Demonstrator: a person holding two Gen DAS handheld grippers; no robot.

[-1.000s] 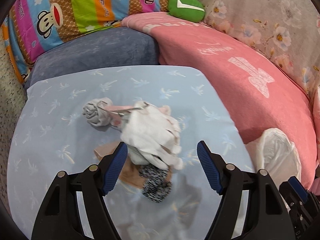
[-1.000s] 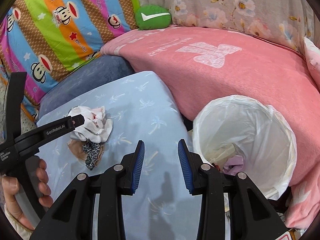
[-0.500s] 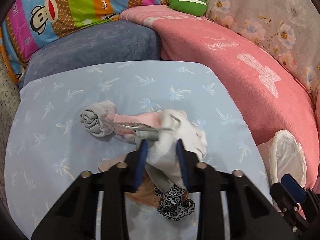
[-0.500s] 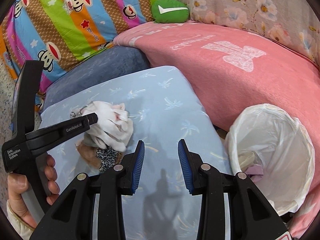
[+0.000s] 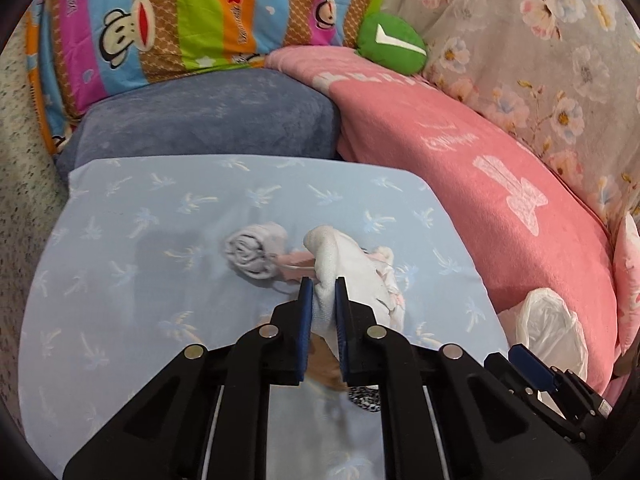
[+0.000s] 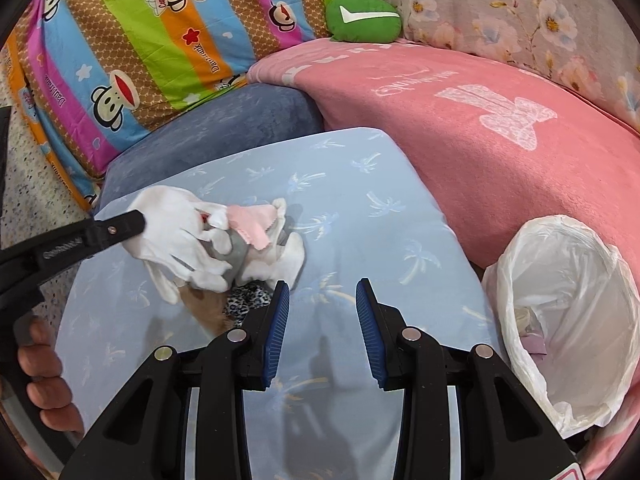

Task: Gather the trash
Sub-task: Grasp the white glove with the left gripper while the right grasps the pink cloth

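On the light blue palm-print cushion [image 5: 132,264] lies a small pile: a white glove [image 5: 352,264], a rolled grey sock [image 5: 252,252], a pink cloth [image 5: 296,266], a brown scrap [image 5: 320,368] and a leopard-print piece [image 5: 362,394]. The jaws of my left gripper [image 5: 322,284] are closing, and their pads press on a fold of the white glove [image 6: 172,236], lifted a little off the pile. My right gripper [image 6: 322,292] stands open over bare cushion, nothing between its fingers, just right of the leopard-print piece [image 6: 248,300]. A white-lined trash bin [image 6: 560,320] with some scraps inside stands at the right.
A pink blanket [image 6: 460,140] rises behind and to the right of the cushion. A dark blue pillow [image 6: 224,128], a striped monkey-print quilt [image 6: 132,40] and a green plush [image 6: 364,18] lie beyond. A hand [image 6: 44,380] holds the left gripper's handle.
The left jaws went from wide open around the pile to closed on the white glove, which has risen from the heap. The right gripper drifted left, away from the bin.
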